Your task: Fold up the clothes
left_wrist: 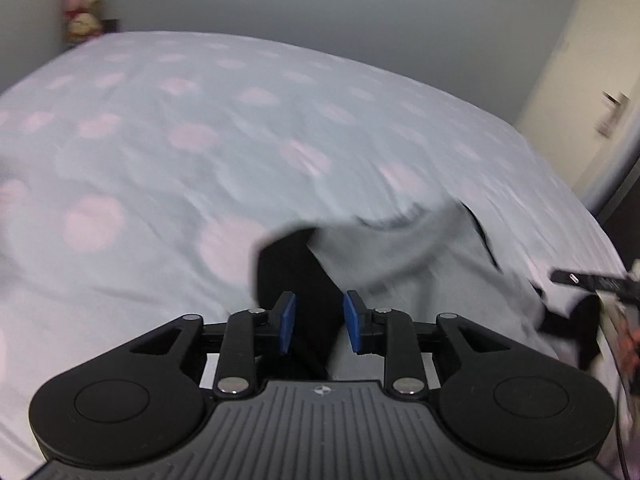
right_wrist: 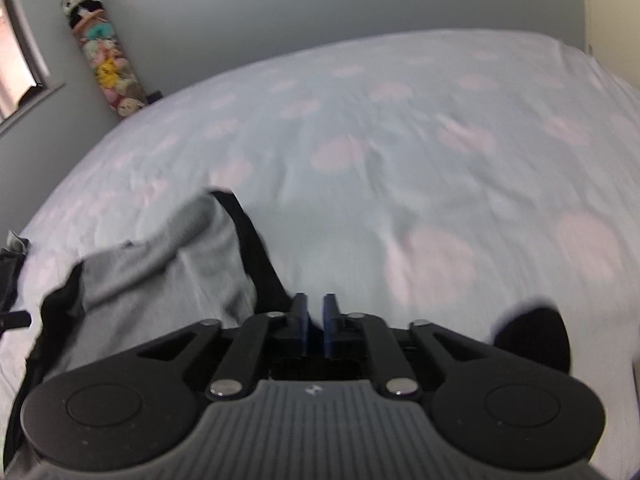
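Note:
A grey garment with black sleeves and trim (left_wrist: 400,252) lies rumpled on the bed, seen in the right wrist view as a raised heap (right_wrist: 168,260) at the lower left. My left gripper (left_wrist: 320,322) stands open; a black sleeve fold (left_wrist: 288,264) runs between its blue pads (left_wrist: 286,322), whose faces show bare. My right gripper (right_wrist: 315,320) has only a narrow gap, with sheet showing through it and the garment's black edge (right_wrist: 260,256) just left of its fingers. Another black piece of cloth (right_wrist: 532,336) lies to its right.
The bed sheet (left_wrist: 180,152) is pale blue with pink spots and stretches far ahead of both grippers. A tube of plush toys (right_wrist: 104,60) stands in the back corner by a window. A cream door (left_wrist: 592,80) is at the right. The other gripper (left_wrist: 584,280) shows at the right edge.

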Tool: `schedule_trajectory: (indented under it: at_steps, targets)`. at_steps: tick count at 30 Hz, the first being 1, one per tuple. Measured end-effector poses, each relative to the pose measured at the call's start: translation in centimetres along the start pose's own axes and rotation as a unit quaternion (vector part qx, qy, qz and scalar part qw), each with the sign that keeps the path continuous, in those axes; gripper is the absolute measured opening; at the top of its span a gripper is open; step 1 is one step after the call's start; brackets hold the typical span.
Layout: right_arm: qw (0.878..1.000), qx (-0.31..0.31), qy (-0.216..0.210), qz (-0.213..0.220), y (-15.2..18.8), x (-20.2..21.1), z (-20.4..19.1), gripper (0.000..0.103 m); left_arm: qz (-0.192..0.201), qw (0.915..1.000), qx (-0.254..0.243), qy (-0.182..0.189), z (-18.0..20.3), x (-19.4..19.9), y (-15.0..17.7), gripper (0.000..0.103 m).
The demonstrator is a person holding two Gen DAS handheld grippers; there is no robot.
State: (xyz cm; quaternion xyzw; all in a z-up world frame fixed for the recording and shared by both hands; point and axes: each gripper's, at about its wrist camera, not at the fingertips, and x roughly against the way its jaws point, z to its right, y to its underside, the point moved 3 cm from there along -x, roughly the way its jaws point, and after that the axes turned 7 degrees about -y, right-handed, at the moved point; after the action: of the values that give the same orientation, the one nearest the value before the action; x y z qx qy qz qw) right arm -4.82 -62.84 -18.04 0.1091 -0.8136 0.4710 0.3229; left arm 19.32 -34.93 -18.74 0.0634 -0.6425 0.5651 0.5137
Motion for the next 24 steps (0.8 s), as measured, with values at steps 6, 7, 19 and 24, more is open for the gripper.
schedule_trajectory:
  at_steps: [6,7,19,24]
  targets:
    - [0.999,0.033,-0.023,-0.007,-3.2,-4.6,-1.9,0.035,-0.045,0.9944,0.094,0.019,-3.3,-5.5,-2.3,0.031]
    - [0.999,0.029,-0.027,-0.011,-3.4,-5.4,-1.9,0.035,-0.059,0.9920,0.108,0.028,-3.5,-6.5,-2.2,0.032]
    - [0.995,-0.010,-0.080,-0.053,-4.0,-11.1,-1.8,0.010,-0.043,0.9925,0.104,0.048,-3.5,-8.5,-3.5,0.003]
    - [0.997,0.022,-0.078,-0.001,-7.7,-9.1,-2.9,0.003,0.019,0.9974,0.063,0.028,-3.8,-6.1,-9.7,0.003]
